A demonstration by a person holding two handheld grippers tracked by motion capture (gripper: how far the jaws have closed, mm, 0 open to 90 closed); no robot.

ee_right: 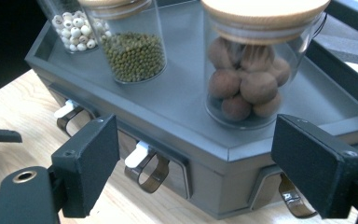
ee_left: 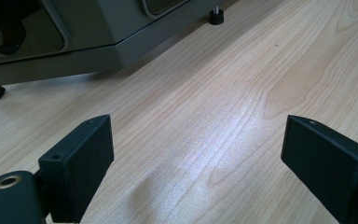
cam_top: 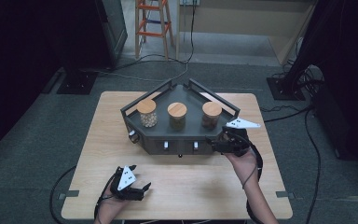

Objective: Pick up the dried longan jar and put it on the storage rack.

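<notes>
A dark grey corner-shaped rack (cam_top: pixel 186 141) stands on the wooden table (cam_top: pixel 191 186). On its top are three lidded glass jars: white beads (cam_top: pixel 147 113), green beans (cam_top: pixel 177 116) and brown balls (cam_top: pixel 211 115). My right gripper (cam_top: pixel 213 143) is open at the rack's front right corner. In the right gripper view its jaws (ee_right: pixel 193 158) stand wide apart before the brown-ball jar (ee_right: pixel 247 79) and a small drawer handle (ee_right: pixel 142 165), touching neither. My left gripper (cam_top: pixel 144 190) hovers open over bare wood near the table's front left, with nothing between its fingers (ee_left: pixel 84 158).
The rack's front wall carries several small drawers with white-tipped loop handles (ee_right: pixel 70 114). A rubber foot of the rack (ee_left: pixel 216 17) shows beyond the left gripper. An orange-and-wood stool (cam_top: pixel 154 23) and floor cables (cam_top: pixel 289 112) lie beyond the table.
</notes>
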